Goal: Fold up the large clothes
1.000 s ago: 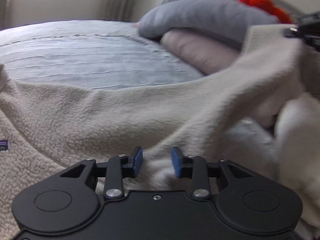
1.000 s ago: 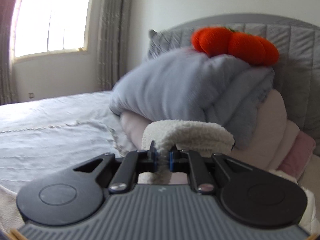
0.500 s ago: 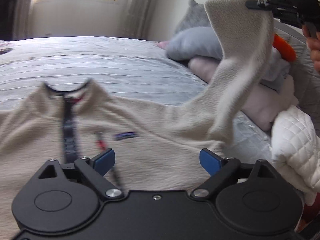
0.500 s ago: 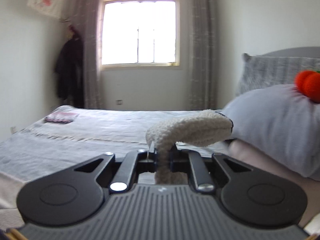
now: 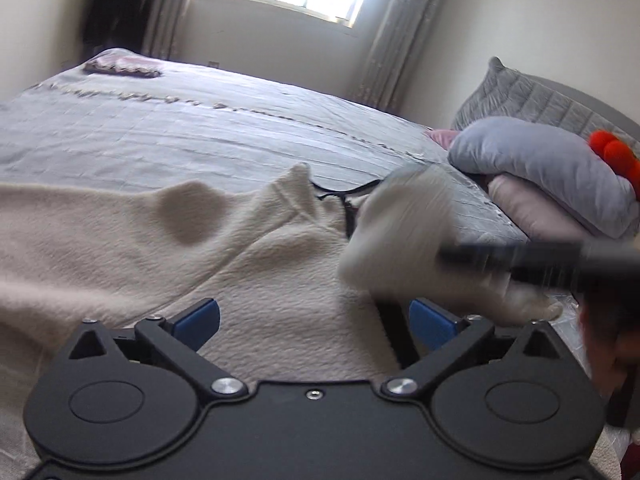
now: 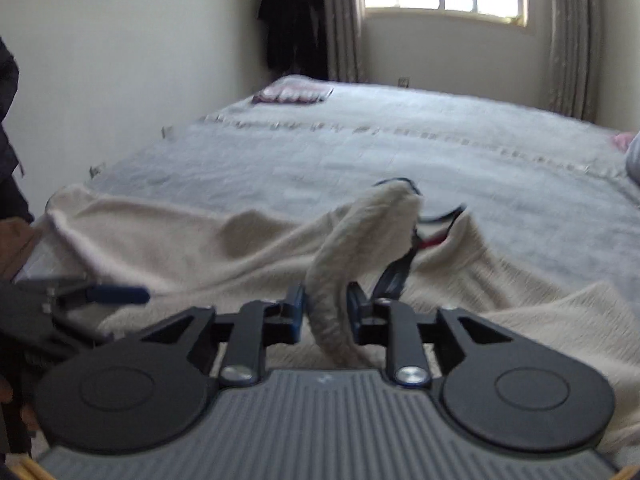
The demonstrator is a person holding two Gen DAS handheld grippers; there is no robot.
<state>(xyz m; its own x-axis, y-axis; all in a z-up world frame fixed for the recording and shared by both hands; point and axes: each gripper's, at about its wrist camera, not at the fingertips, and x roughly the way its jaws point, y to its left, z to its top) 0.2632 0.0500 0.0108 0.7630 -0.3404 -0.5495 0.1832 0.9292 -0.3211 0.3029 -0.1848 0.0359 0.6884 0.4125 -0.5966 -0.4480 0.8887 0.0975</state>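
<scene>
The cream fleece pullover [image 5: 132,240] lies spread across the grey bed [image 5: 200,132]. Above it, the left gripper [image 5: 314,318] has just been opening and stands wide and empty. The right gripper [image 6: 326,312], jaws just parting, has the fleece sleeve [image 6: 360,236] between its pads.

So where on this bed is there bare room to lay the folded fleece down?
Free: the grey bedspread between the fleece collar and the window wall, bordered far left by a small folded cloth. Crowded: the headboard side, with stacked pillows, and the near edge under the fleece.
</scene>
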